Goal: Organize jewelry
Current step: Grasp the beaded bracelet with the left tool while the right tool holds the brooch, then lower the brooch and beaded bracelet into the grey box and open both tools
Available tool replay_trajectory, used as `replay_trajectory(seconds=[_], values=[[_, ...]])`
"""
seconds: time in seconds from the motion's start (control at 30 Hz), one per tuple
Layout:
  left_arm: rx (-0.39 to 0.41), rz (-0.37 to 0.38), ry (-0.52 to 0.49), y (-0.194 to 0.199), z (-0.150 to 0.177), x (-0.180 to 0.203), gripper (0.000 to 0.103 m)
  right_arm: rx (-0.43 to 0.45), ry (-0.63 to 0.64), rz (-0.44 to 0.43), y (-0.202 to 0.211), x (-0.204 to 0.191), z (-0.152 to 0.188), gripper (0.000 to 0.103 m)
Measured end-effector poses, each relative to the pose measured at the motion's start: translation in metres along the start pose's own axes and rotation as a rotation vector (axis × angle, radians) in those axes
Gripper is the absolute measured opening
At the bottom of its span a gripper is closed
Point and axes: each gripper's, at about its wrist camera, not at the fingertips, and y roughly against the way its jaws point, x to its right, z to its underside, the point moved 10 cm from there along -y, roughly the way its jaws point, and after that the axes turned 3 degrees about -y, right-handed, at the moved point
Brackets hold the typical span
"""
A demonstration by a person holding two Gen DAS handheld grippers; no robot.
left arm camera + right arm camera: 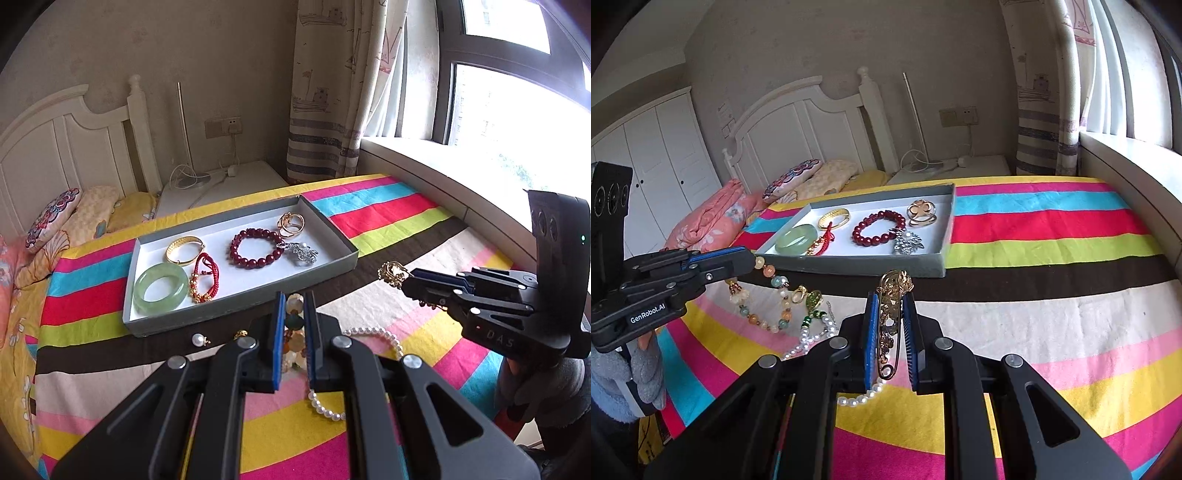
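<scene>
We have the left gripper clamped on a multicoloured bead bracelet, its loop hanging below the jaws toward the striped bedspread; the right gripper is closed on a gold brooch — a long pin whose ornate head sticks out past the fingertips. Ahead of both jaws lies the grey tray, holding a green jade bangle, a gold bangle, a red cord bracelet, a dark red bead bracelet, a silver brooch and gold rings; beneath our jaws a pearl necklace trails on the cloth — a loose pearl just left of the left jaws.
</scene>
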Motion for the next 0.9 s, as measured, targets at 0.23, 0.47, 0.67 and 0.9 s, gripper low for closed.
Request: replay_trajectory(seconds=[0.23, 0.47, 0.67, 0.9], values=[[0.0, -0.031, -0.008, -0.003, -0.008, -0.014, 0.009, -0.014, 0.019, -0.011, -0.005, -0.01, 0.001, 0.015], [-0.014, -0.075, -0.045, -0.017, -0.026, -0.029, 0.009, -0.002, 0.091, -0.011, -0.015, -0.028, -0.02, 0.015], [-0.019, -0.135, -0.038, -0.042, -0.059, -0.057, 0.009, -0.029, 0.099, -0.015, -0.047, -0.027, -0.048, 0.015], [-0.042, -0.176, 0.006, -0.085, -0.086, -0.087, 0.009, -0.094, 0.124, -0.021, -0.096, -0.033, -0.063, 0.015]])
